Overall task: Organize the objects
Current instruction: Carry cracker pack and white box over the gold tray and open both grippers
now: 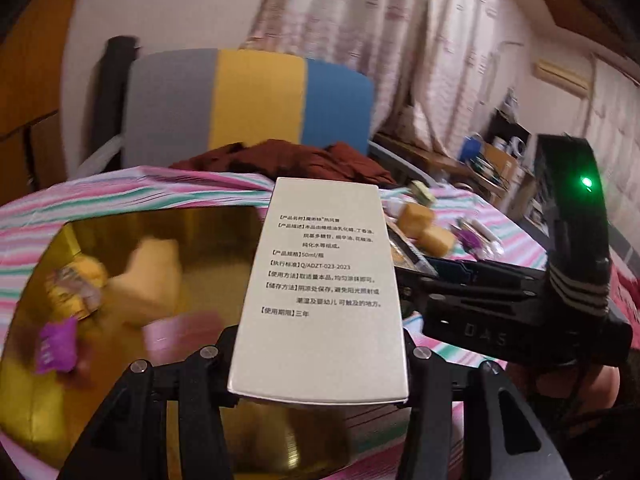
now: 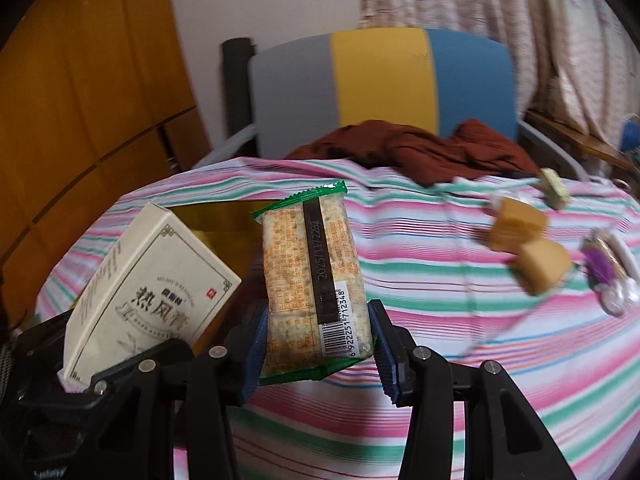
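Left gripper [image 1: 320, 360]: its fingers pinch a cream-white carton [image 1: 320, 280] printed with Chinese text, held lengthwise above a gold tray [image 1: 100, 240] that lies on the striped cloth [image 1: 120, 188] at the near-left part of the bench. The tray holds blurred yellow and purple packets [image 1: 60, 344]. Right gripper [image 2: 316, 340]: its blue-padded fingers [image 2: 256, 344] pinch a green-edged cracker packet [image 2: 312, 280], barcode side facing the camera, held upright above the cloth just beside the tray's right edge. In the right wrist view the carton [image 2: 148, 292] appears tilted at the left, with the tray [image 2: 224, 220] behind it. Toward the right edge of the bench lie two tan wrapped cakes [image 2: 524, 240] and a purple-and-white packet [image 2: 608, 272]. A dark red garment [image 2: 420, 148] lies at the far edge, before a grey, yellow and blue chair back [image 2: 384, 76].
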Demonstrator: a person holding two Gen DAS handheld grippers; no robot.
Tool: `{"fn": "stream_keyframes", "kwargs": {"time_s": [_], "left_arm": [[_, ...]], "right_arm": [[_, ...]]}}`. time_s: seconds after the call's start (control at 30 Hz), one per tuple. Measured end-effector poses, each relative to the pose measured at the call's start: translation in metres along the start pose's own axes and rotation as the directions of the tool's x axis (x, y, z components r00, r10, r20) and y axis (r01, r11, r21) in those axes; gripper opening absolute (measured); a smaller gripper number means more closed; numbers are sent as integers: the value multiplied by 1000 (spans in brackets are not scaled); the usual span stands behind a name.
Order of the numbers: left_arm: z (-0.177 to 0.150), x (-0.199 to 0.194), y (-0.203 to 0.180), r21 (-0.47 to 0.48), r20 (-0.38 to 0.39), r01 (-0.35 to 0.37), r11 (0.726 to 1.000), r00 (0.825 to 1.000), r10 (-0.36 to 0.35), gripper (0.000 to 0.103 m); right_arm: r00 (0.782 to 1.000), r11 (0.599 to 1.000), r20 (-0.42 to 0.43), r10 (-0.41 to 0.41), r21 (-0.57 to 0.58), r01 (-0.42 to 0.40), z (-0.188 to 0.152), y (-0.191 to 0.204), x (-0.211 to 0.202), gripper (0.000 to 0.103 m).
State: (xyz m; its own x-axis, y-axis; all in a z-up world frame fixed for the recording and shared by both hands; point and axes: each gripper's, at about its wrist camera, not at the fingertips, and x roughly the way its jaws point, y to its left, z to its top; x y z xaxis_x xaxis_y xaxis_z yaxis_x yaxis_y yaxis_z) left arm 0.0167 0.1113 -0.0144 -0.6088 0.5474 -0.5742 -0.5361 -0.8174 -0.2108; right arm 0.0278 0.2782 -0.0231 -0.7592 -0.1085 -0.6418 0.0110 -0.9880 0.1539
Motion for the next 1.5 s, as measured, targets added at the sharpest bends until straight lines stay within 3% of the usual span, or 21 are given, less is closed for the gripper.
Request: {"fn": "stream_keyframes", "kwargs": {"time_s": [0.3, 0.63, 1.0, 1.13, 1.5], "left_arm": [[-13, -18, 76, -150, -25, -147, 978, 989, 145, 51], [-27, -6, 123, -186, -169, -230, 955, 965, 200, 51], [-28, 5, 133, -188, -222, -254, 949, 952, 211, 51], [-27, 7, 133, -191, -247, -291, 938, 939, 241, 54], [-14, -26, 128, -266, -112, -316, 911, 949, 296, 58]], "right_arm": [[995, 994, -63, 75, -78, -79, 15, 56, 26, 48], [985, 996, -159, 74, -38, -81, 38, 74, 85, 52], [993, 997, -86, 75, 10, -74, 38, 66, 62, 62], [993, 996, -74, 88, 38, -86, 36, 61, 55, 65], [995, 993, -52, 90, 85, -85, 33, 47, 45, 65]]}}
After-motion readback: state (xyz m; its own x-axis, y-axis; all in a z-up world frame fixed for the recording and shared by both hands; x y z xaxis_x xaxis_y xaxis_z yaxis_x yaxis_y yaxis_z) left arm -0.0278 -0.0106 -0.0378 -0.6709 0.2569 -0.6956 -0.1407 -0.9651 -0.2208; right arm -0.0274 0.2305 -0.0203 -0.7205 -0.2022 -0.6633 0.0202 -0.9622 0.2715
